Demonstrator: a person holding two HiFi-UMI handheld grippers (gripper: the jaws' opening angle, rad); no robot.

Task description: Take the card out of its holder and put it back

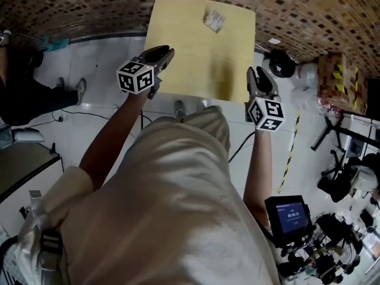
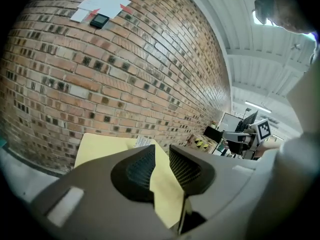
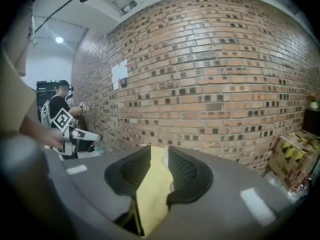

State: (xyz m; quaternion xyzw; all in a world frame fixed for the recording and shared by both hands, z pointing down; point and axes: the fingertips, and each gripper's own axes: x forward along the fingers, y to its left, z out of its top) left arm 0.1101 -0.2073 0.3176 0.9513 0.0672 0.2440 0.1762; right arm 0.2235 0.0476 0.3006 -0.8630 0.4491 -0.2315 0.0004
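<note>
A small card in its clear holder (image 1: 214, 20) lies near the far edge of a yellow table (image 1: 196, 58). My left gripper (image 1: 164, 54) hovers over the table's near left corner, open and empty. My right gripper (image 1: 256, 75) is at the table's near right edge, also open with nothing between the jaws. In the left gripper view the holder (image 2: 142, 142) shows far off, just left of the open jaws (image 2: 161, 160). In the right gripper view a pale sliver of the holder (image 3: 164, 156) shows between the fingers (image 3: 159, 165), above the table top (image 3: 150, 196).
A brick wall (image 1: 89, 5) runs behind the table. A cardboard box with striped tape (image 1: 332, 70) and camera stands (image 1: 338, 159) are on the right. Another person (image 1: 24, 88) is at the left. A small screen (image 1: 288, 215) hangs by my right side.
</note>
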